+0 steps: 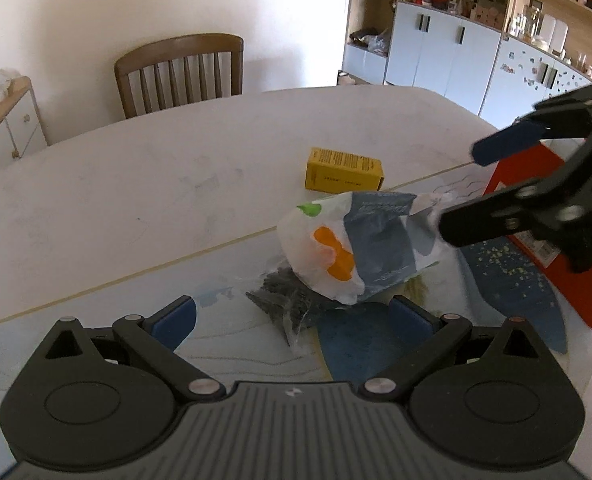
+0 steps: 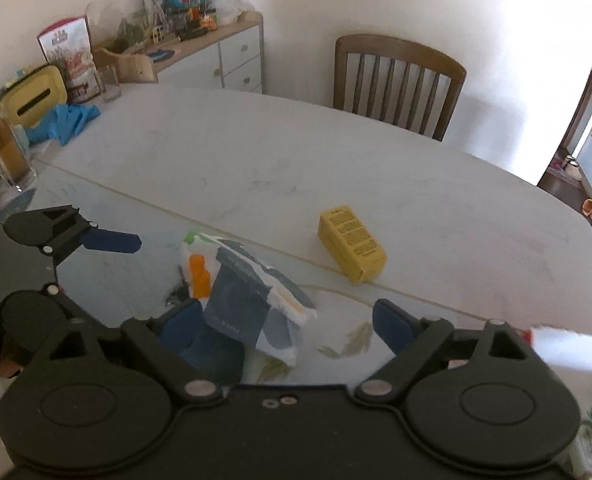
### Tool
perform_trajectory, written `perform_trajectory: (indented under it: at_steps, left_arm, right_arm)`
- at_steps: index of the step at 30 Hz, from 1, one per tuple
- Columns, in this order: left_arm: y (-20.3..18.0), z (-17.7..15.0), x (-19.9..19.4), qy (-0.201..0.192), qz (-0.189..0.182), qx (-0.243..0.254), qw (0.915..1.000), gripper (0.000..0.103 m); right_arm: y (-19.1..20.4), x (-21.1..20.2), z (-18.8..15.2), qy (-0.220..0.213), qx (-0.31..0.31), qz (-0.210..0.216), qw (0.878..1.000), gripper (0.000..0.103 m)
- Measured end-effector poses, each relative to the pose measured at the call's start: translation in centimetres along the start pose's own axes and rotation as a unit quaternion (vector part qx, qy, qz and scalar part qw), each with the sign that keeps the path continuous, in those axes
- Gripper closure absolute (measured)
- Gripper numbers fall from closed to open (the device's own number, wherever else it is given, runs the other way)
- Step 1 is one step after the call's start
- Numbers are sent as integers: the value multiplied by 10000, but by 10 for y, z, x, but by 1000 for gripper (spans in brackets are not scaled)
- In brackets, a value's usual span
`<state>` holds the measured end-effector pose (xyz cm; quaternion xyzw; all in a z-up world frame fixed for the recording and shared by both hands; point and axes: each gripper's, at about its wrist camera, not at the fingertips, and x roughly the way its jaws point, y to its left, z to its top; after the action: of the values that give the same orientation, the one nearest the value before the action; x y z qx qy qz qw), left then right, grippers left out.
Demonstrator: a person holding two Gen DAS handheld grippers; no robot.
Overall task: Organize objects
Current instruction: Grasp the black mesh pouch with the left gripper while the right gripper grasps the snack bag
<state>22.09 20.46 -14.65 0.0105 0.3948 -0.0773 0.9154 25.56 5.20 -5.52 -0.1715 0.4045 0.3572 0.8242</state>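
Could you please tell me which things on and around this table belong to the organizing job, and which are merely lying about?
Belonging to the job:
- white and blue bag
- clear packet of dark bits
- yellow box
- red box
- left gripper and right gripper, both open

Lying about:
- wooden chair
- blue gloves
- glass canister

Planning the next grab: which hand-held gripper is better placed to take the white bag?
Right, probably. The right hand-held gripper is open with the bag already between its fingers. The left hand-held gripper, also open, sits short of it, facing a dark packet.
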Motion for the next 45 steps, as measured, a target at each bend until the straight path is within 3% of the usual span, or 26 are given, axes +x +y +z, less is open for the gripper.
perform_trajectory:
  at_steps: [12,18,22,25,29,35,39,42,45]
  left_arm:
    - [4,-4,20,72,-254,-25,9996,0]
    - [2,-4,25,53,-311,19,9995,0]
    - [3,-5,26,50,-300,25,9995,1]
    - [4,-4,27,46,-283,-10,9996,1]
    - [3,-4,28,-12,-282,-39,9996,1]
    - [4,-1,28,-23,-333,-83,9994,17]
    - [7,0,31,92,-349,-179,9992,39]
    - [6,0,29,80,-349,-192,9992,44]
    - [4,1,26,70,-322,-135,9994,60]
  right_arm:
    - [3,39,2,336,-105,276,9990,32]
    - [1,39,2,329,-43,349,9988,58]
    - [-4,34,2,246,134,259,9993,83]
    - [-8,27,1,127,239,201,9994,92]
    - [-17,16,2,-44,474,123,9988,94]
    - [-34,1,3,-290,817,-76,9962,95]
    - [-37,-5,-1,-336,919,-188,9950,95]
    - [-37,-10,-5,-368,1011,-227,9939,95]
    - [-37,-18,-7,-418,1067,-253,9931,95]
